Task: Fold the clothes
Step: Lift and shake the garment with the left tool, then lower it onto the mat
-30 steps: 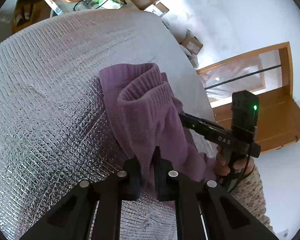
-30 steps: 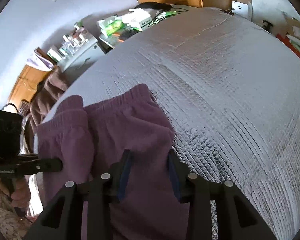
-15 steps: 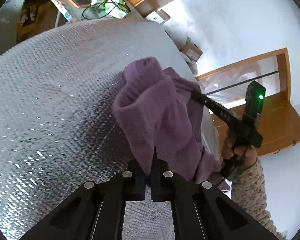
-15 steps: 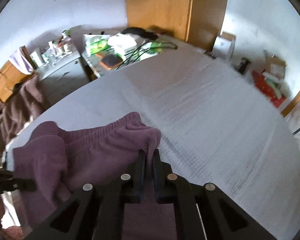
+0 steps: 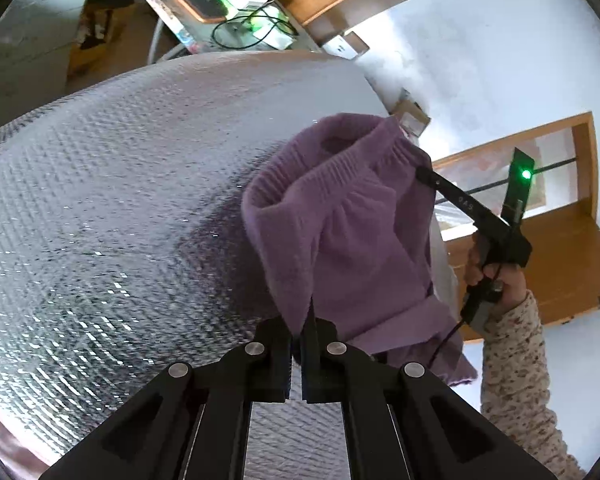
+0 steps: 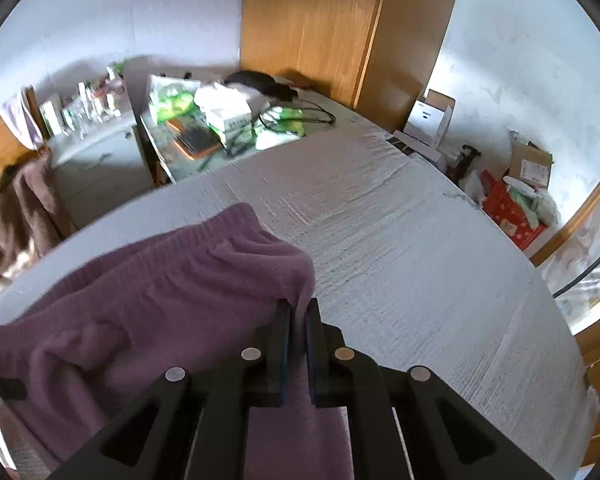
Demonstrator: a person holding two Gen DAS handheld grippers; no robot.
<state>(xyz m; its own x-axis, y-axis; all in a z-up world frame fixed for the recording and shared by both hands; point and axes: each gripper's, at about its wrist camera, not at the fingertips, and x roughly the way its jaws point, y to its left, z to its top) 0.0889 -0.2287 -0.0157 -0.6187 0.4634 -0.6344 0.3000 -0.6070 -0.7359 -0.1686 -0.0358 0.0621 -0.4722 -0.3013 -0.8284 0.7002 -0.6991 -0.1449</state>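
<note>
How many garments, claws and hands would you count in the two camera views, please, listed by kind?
Purple garment, waistband raised above the silver quilted cover: 1
Claws, left claw and right claw, each shut on the purple garment: 2
Hands in view, the person's right hand: 1
Total: 4

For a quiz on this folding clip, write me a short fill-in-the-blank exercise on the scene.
1. Both grippers are shut on a ____ garment.
2. The garment's elastic waistband hangs above a ____ quilted sheet.
3. The light on the right gripper glows ____.
4. The left gripper pinches the garment's ____.

Missing words: purple; silver; green; edge
</note>
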